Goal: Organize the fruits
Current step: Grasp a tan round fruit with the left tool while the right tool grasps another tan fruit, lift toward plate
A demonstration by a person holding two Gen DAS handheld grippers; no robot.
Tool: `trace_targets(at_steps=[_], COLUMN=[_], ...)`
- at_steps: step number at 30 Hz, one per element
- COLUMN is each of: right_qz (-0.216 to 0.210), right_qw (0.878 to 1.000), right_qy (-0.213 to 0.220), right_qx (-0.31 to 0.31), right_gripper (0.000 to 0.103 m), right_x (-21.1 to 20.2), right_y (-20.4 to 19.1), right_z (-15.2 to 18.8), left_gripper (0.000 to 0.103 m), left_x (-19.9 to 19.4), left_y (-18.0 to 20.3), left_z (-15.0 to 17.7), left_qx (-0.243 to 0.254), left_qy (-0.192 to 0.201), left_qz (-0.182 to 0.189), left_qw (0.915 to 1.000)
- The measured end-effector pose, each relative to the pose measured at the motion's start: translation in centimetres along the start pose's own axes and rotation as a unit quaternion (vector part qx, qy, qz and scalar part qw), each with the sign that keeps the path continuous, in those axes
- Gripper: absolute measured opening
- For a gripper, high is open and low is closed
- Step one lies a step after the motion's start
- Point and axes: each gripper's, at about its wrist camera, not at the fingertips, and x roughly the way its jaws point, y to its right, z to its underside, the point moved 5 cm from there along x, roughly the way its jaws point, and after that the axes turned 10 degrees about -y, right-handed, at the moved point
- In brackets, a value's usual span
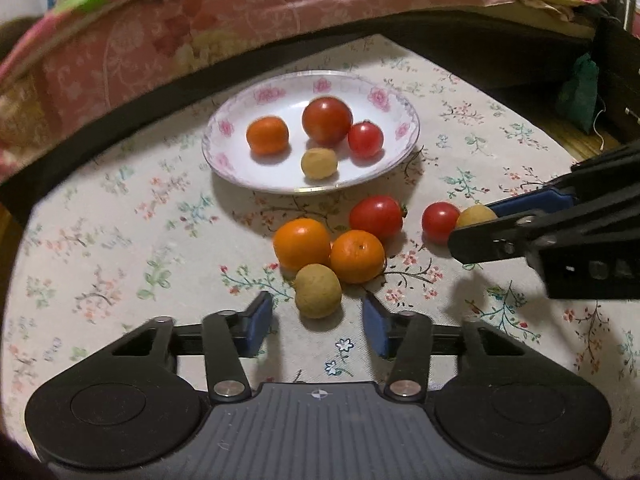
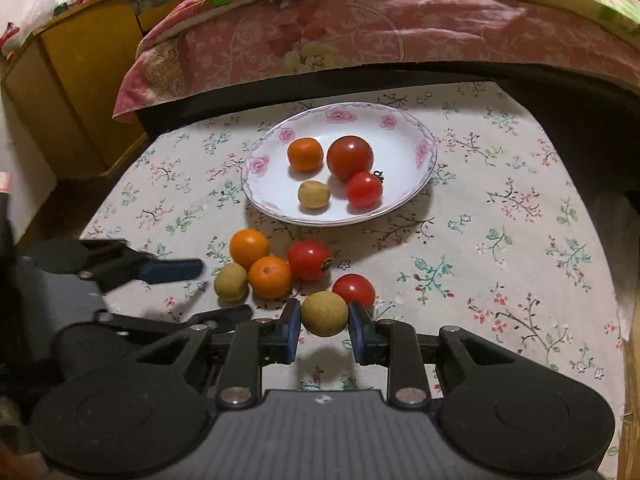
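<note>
Now the right gripper (image 2: 324, 326) clamps a tan round fruit (image 2: 324, 314), slightly wider than tall, just above the desk (image 2: 500, 240) beside a small tomato (image 2: 354, 289). Left gripper (image 1: 318, 320) stands wide, empty, facing another tan fruit (image 1: 318, 290).

Floral tablecloth (image 2: 500, 220), pink patterned bedding (image 2: 320, 36) behind, yellow wooden cabinet (image 2: 80, 80) at left, green pouch (image 1: 578, 92)

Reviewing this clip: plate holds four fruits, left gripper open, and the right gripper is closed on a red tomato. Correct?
Not quite. The right gripper is closed on a tan round fruit, not a red tomato, as the right wrist view shows. The plate does hold four fruits, and the left gripper is open.
</note>
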Motion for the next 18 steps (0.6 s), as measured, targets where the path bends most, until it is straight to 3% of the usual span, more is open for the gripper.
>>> trace_targets(at_steps=[6,8,18], right_qz=[-0.012,-0.009,-0.002], right_qw=[1.0,1.0,1.0], right_qy=[-0.003,-0.007,0.006], right_qx=[0.001,0.003,0.009], right_gripper=[0.025,0.025,0.025], right_x=[0.2,0.4,-0.6], right_y=[-0.2,-0.1,0.5], right_z=[-0.2,-0.1,0.0], left_gripper=[0.042,0.034,0.032], left_x=[0.4,0.2,-2.3], left_y=[-0.6,-0.7,-0.5], left_z=[-0.6,-0.4,0.1], left_qx=[-0.019,-0.018,-0.026], left_qy=[0.003,0.0,0.004], left_qz=[0.021,0.021,0.025], left_qw=[0.9996,0.9996,0.9993])
